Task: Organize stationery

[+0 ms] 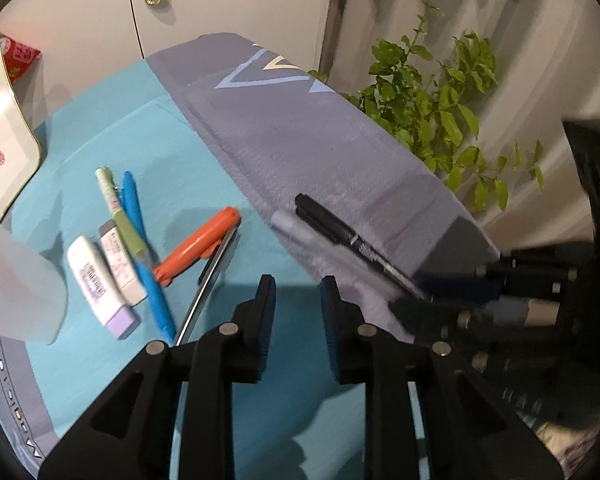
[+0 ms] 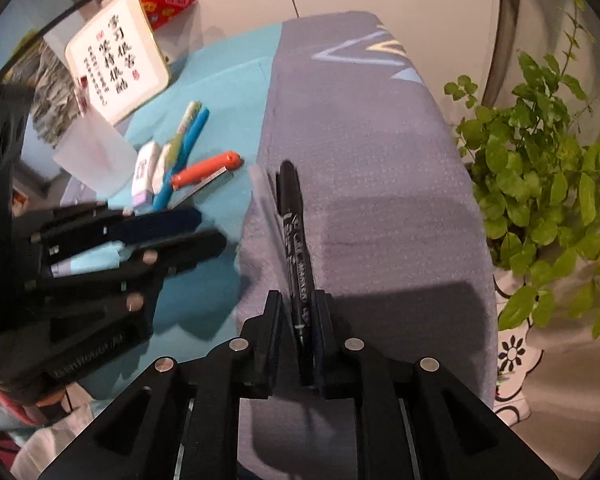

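Jaws of the right gripper (image 2: 296,312) clench the black marker (image 2: 294,236), left gripper (image 1: 298,300) released and empty; next, carry it to the translucent cup (image 2: 94,156).

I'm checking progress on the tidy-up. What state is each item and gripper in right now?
Right gripper: shut on the black marker.
Black marker: gripped at one end.
Left gripper: open, empty.
Orange knife: blade out, on the mat.
Erasers: side by side, untouched.
Clear cup: upright.

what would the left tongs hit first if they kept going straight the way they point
Probably bare turquoise mat: nothing lies between the left tongs. The metal ruler and orange cutter sit just left of that line; depth is unclear.
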Available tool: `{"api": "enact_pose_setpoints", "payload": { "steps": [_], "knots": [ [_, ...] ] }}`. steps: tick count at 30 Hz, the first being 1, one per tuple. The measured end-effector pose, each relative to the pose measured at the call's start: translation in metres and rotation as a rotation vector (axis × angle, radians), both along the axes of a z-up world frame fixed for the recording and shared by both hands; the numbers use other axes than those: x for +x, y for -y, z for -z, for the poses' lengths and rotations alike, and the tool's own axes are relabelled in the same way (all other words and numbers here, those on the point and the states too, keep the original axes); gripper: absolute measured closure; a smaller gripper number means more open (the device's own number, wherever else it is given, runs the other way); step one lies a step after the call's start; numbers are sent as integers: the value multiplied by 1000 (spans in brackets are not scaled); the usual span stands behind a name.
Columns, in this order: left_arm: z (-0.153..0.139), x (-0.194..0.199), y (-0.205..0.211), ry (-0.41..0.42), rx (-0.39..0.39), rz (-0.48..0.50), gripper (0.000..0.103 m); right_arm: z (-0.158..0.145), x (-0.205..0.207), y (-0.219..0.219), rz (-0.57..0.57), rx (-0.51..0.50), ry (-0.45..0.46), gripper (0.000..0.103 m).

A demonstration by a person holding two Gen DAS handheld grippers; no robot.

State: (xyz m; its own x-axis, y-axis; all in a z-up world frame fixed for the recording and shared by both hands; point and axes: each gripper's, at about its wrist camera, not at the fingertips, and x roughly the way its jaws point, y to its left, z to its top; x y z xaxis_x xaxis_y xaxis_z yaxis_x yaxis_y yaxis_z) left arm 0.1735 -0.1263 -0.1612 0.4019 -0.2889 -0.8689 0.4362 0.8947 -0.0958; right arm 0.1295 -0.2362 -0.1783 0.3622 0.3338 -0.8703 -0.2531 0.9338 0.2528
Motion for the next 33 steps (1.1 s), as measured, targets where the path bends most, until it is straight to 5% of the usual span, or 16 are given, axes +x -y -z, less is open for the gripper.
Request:
{"api": "enact_pose_setpoints", "payload": {
  "steps": [10, 19, 25, 33],
  "knots": [
    [9, 26, 19, -37, 45, -61, 82, 5, -21, 1, -153, 138, -38, 88],
    [-2, 28, 18, -43, -21, -79, 82, -10, 0, 58, 143, 117, 23, 85],
    [2, 28, 31, -27, -1, -53, 78, -8, 2, 30, 48, 174, 18, 78],
    [1, 27, 30, -2, 42, -56, 78, 1, 9, 14, 33, 45, 79, 77]
  ]
}}
